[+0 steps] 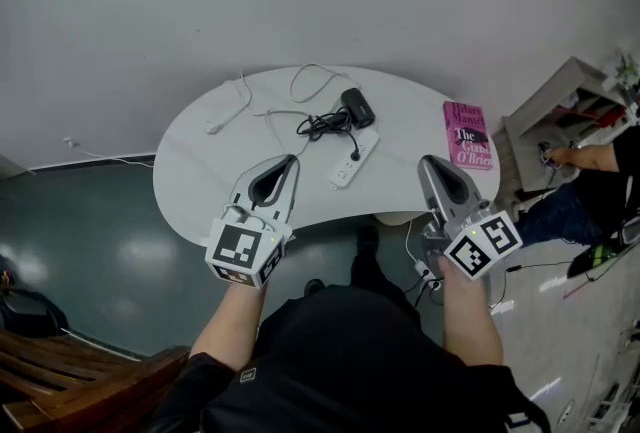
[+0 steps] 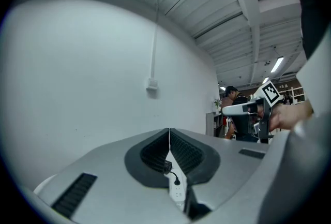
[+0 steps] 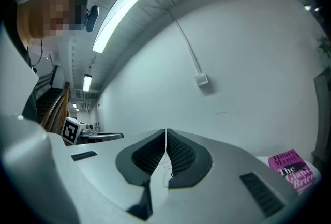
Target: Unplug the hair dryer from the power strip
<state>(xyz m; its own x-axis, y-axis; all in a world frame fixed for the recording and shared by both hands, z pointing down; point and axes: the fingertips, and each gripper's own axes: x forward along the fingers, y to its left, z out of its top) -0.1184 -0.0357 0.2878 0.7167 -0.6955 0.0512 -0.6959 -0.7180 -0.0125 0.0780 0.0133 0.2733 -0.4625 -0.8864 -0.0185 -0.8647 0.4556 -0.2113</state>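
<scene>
A white power strip (image 1: 356, 159) lies in the middle of the white oval table (image 1: 200, 171), with a black plug (image 1: 354, 155) in it. Its black cord (image 1: 325, 124) bunches toward a small black device (image 1: 357, 107) behind, probably the hair dryer. My left gripper (image 1: 292, 160) is shut and empty, level over the table's near edge, left of the strip. Between its jaws the left gripper view shows the power strip (image 2: 178, 190) and the plug (image 2: 177, 181). My right gripper (image 1: 424, 161) is shut and empty too, over the near right edge.
A pink book (image 1: 468, 134) lies at the table's right end, also in the right gripper view as the book (image 3: 292, 168). White cables (image 1: 232, 99) trail over the table's left part. A shelf (image 1: 560, 106) and a person (image 1: 590, 183) are at the right, a wooden bench (image 1: 70, 371) at bottom left.
</scene>
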